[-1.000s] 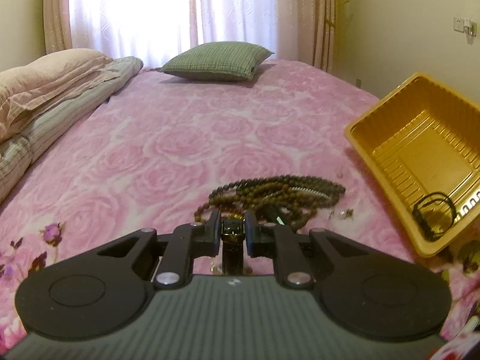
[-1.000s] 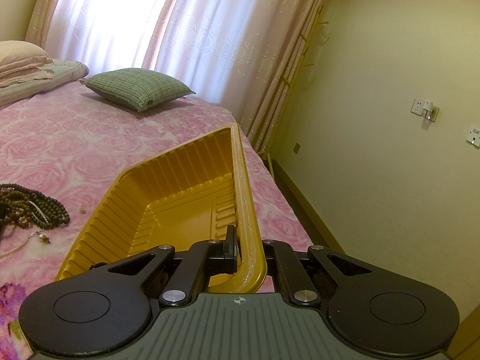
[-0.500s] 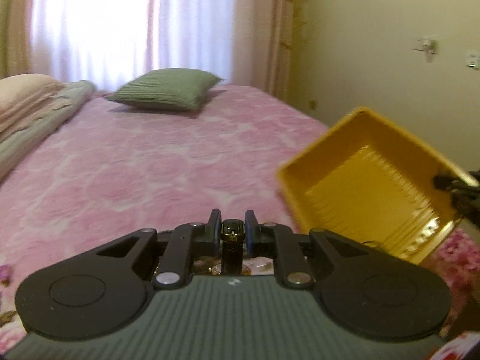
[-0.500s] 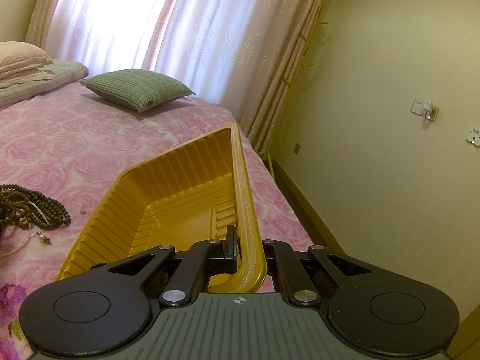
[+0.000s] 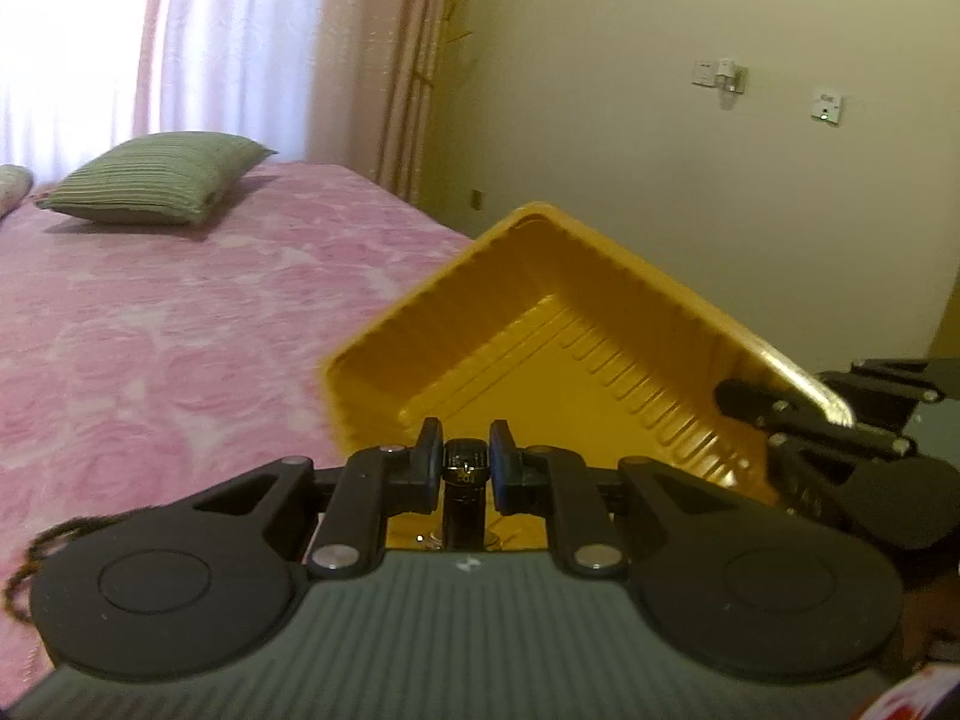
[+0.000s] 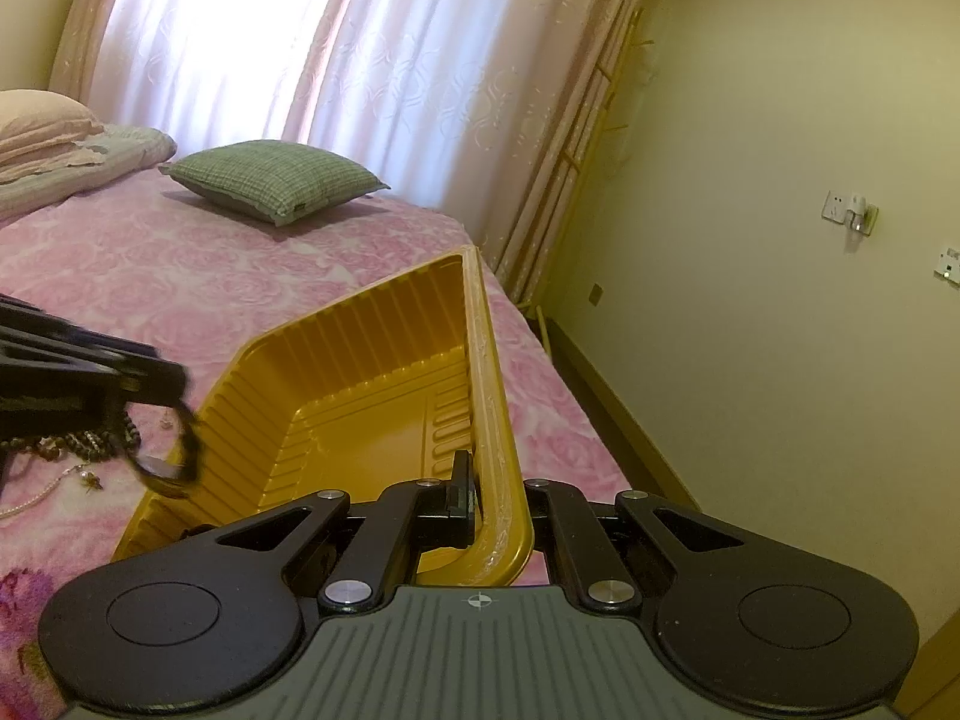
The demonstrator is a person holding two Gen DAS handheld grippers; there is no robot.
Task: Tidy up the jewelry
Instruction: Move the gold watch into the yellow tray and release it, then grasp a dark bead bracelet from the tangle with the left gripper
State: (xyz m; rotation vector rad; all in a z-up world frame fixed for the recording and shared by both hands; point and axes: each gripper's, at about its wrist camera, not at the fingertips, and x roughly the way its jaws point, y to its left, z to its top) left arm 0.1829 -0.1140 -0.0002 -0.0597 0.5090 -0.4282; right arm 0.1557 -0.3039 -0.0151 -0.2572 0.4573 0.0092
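My left gripper (image 5: pixel 467 461) is shut on a dark wristwatch (image 5: pixel 465 463) with a black strap and gold case, and holds it over the near corner of the yellow plastic tray (image 5: pixel 558 324). From the right wrist view the left gripper (image 6: pixel 162 387) comes in from the left with the watch (image 6: pixel 171 462) hanging blurred at the tray's left wall. My right gripper (image 6: pixel 493 501) is shut on the tray's near right rim (image 6: pixel 492 420). A pile of brown bead necklaces (image 6: pixel 84 441) and a pearl strand (image 6: pixel 36 498) lie on the bed left of the tray.
The tray rests on a pink rose-print bedspread (image 5: pixel 150 324) near the bed's right edge. A green pillow (image 6: pixel 273 177) lies at the head, folded bedding (image 6: pixel 54 138) at far left. Curtains (image 6: pixel 372 60) and a wall (image 6: pixel 780 240) with sockets lie beyond.
My left gripper has lifted the watch off the bead pile and swung right, over the tray. The right gripper has kept still on the tray rim.
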